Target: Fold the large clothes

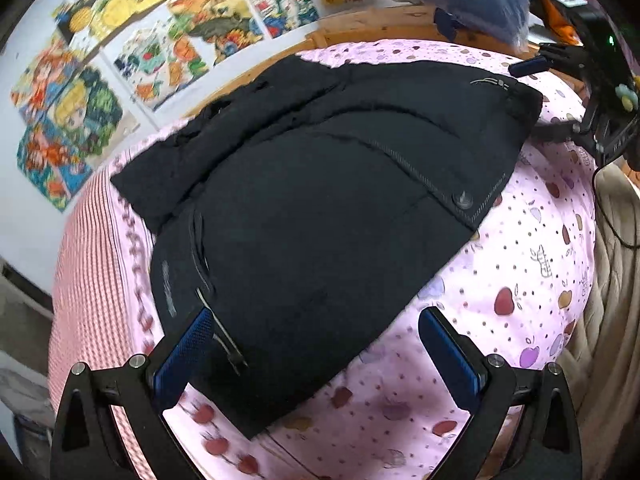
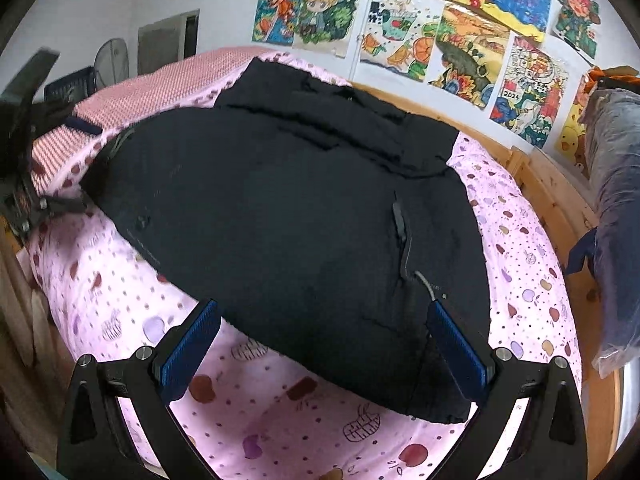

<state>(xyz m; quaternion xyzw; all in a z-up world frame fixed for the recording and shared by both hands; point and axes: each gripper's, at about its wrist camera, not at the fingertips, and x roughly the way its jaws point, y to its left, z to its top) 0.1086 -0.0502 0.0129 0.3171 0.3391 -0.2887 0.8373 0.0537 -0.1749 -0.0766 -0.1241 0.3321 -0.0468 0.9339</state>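
A large black padded jacket (image 1: 320,184) lies folded on a pink bed sheet (image 1: 520,264) printed with apples. It also shows in the right wrist view (image 2: 280,208). My left gripper (image 1: 316,344) is open and empty, hovering over the jacket's near hem. My right gripper (image 2: 324,340) is open and empty, hovering over the jacket's near edge by a zip pull (image 2: 400,216). The right gripper shows at the far right of the left wrist view (image 1: 528,65), and the left gripper at the far left of the right wrist view (image 2: 80,125); both are beside the jacket.
A wooden bed frame (image 2: 552,184) runs along the wall with colourful drawings (image 2: 460,40). A bagged blue bundle (image 2: 616,216) lies at the bed's end. A pink checked cover (image 1: 88,264) lies at one side. A fan (image 2: 110,60) and crate stand beyond.
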